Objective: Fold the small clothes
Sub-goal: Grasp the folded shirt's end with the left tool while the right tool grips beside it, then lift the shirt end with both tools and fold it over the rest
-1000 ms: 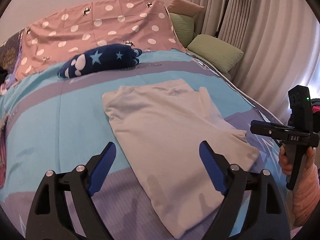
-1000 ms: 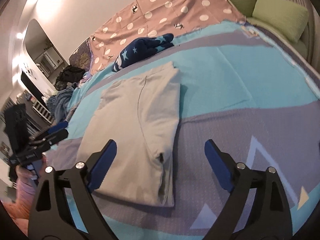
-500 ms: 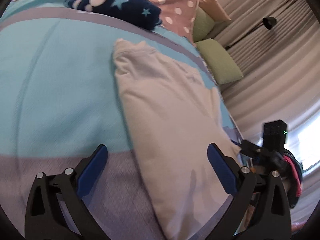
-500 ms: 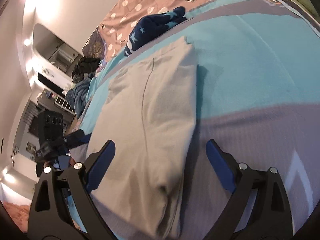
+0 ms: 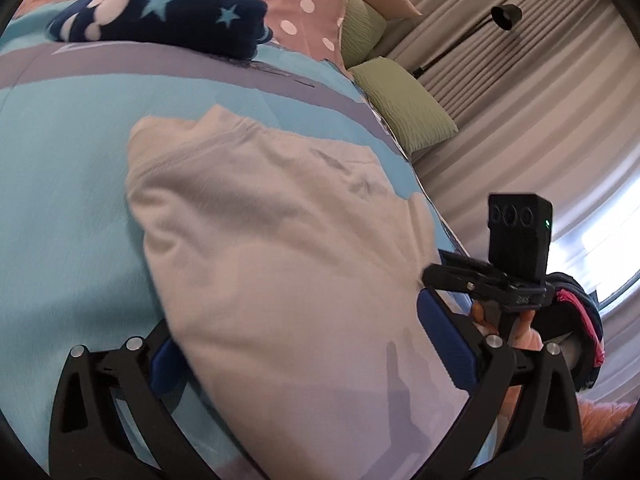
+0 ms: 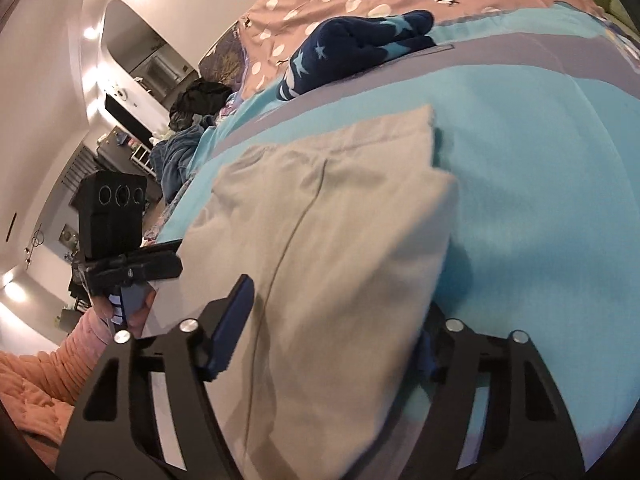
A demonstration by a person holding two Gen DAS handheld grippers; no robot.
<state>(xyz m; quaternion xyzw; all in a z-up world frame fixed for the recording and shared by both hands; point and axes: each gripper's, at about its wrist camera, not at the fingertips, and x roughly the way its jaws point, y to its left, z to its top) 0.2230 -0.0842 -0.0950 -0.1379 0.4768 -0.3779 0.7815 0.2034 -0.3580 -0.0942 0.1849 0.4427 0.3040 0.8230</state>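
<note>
The garment (image 5: 280, 264) is one pale folded piece lying flat on the bed cover (image 5: 60, 200), and its near end sits between the fingers of both my grippers. My left gripper (image 5: 312, 344) has its jaws spread as wide as they go, one blue pad (image 5: 444, 340) on top of the cloth at the right and the other tucked at the cloth's left edge, not pinching. My right gripper (image 6: 332, 336) is closing its jaws with the garment's near end between them; the left pad (image 6: 232, 320) rests on the cloth, the right pad is mostly hidden under the fold, so I cannot tell whether it grips yet. Each gripper sees the other at the garment's opposite side. Beyond the far hem the cover lies bare up to one navy star-print bundle (image 5: 160, 16). Two green cushions (image 5: 404, 104) and a curtain (image 5: 520, 100) border the right side.
</note>
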